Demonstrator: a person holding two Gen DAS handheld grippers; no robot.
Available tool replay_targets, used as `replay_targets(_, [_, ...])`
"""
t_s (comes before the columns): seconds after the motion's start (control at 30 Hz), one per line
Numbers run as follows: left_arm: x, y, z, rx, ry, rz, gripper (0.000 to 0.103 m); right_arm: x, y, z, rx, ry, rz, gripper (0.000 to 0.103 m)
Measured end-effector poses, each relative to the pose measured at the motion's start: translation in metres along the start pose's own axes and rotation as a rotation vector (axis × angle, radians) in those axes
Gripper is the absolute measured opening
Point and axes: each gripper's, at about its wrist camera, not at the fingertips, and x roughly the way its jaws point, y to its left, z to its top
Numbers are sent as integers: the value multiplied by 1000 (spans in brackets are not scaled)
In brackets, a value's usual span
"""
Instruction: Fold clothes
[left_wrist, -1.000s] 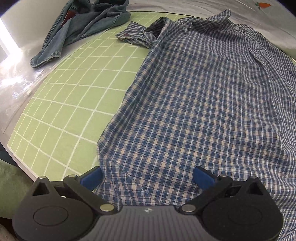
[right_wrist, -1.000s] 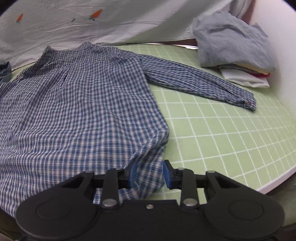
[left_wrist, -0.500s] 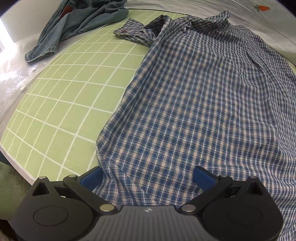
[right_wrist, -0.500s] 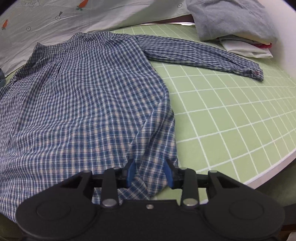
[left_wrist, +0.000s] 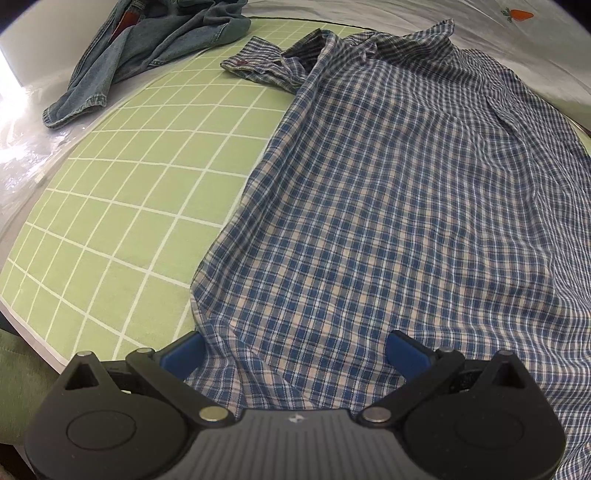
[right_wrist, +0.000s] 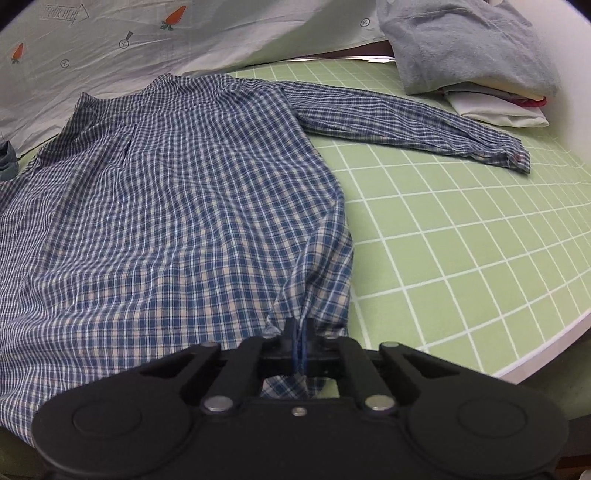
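The right gripper (right_wrist: 300, 338) is clamped tight on the near right hem corner of the plaid shirt (right_wrist: 177, 206), a pinch of cloth bunched between its blue pads. The left gripper (left_wrist: 295, 350) stands wide apart over the near left hem, cloth lying between its pads (left_wrist: 183, 356) without being pressed. The shirt lies spread flat, back up, on the green grid mat (right_wrist: 461, 240), collar at the far side, one sleeve (right_wrist: 406, 122) stretched right. A denim garment (left_wrist: 147, 48) sits crumpled at the far left; a stack of folded clothes (right_wrist: 476, 59) rests far right.
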Motion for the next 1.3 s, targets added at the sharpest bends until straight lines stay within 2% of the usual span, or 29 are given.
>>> replay_targets(0.1, [0, 2, 0, 4, -3, -3, 103, -26, -13, 4, 31, -43, -51, 0])
replay_targets(0.2, [1, 6, 0, -9, -7, -1, 103, -39, -41, 3, 119, -44, -107, 0])
replay_targets(0.3, [1, 8, 0, -19, -4, 1, 103, -24, -58, -4, 72, 28, -253, 0])
replay_targets(0.37, [2, 8, 2, -26, 4, 0, 103, -21, -62, -3, 54, 45, -290, 1])
replay_targets(0.4, [2, 9, 3, -34, 9, 3, 103, -22, -63, -1, 53, 36, -287, 4])
replay_targets(0.43, [2, 9, 4, -42, 13, 5, 103, -24, -61, 2, 53, 18, -281, 13])
replay_targets(0.5, [0, 11, 7, -54, 9, 1, 103, -24, -52, 10, 35, -13, -292, 57])
replay_targets(0.6, [-9, 15, 15, -68, -32, -22, 103, -19, -34, 21, -9, -62, -271, 85])
replay_targets(0.67, [-17, 21, 27, -91, -74, -43, 103, -11, -18, 32, -26, -76, -223, 98])
replay_targets(0.7, [-20, 24, 34, -111, -94, -51, 103, -7, -10, 37, -32, -81, -201, 101])
replay_targets(0.83, [-25, 40, 63, -198, -157, -62, 103, 11, 29, 50, -72, -58, -122, 103])
replay_targets(0.97, [-18, 50, 98, -238, -190, -44, 103, 32, 66, 59, -108, -33, -74, 103])
replay_targets(1.13, [8, 62, 148, -267, -204, -35, 102, 66, 93, 75, -117, 24, -77, 103])
replay_targets(1.3, [46, 68, 206, -266, -211, -24, 102, 98, 104, 100, -88, 55, -107, 103])
